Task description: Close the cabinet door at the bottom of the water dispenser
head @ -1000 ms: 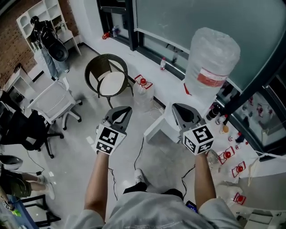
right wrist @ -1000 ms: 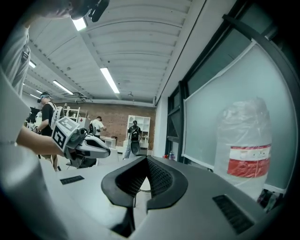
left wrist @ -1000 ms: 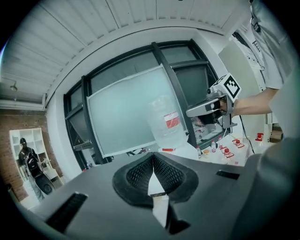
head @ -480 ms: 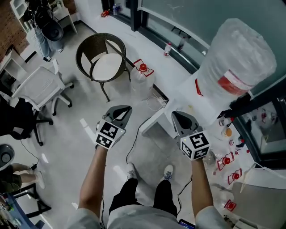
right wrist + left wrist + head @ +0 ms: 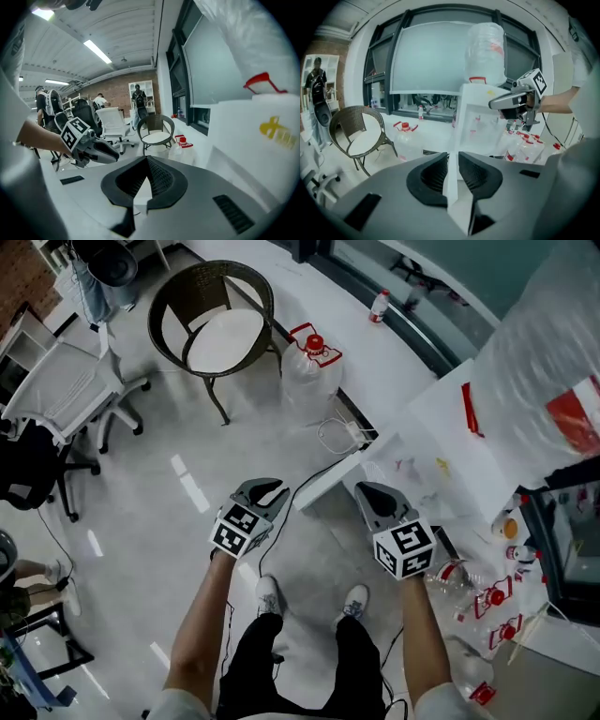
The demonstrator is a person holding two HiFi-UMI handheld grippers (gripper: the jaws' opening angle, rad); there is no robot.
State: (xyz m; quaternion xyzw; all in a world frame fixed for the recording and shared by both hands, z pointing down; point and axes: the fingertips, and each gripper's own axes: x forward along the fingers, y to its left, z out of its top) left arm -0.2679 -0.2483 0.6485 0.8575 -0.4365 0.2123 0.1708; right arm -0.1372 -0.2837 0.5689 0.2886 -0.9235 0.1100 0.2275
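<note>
water dispenser [image 5: 441, 456] at right, bottle on top | cabinet door [image 5: 328, 479] at its base stands swung out, not closed, likely whole push left | left gripper [image 5: 272, 489] jaws opening, door edge lines up with gap, pads not pressing | right gripper [image 5: 364, 491] pinched together, empty, beside door

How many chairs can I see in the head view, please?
3: a round wicker chair near the top, a white office chair to its left, and a black office chair cut off by the left edge. More chairs may stand outside the picture.
</note>
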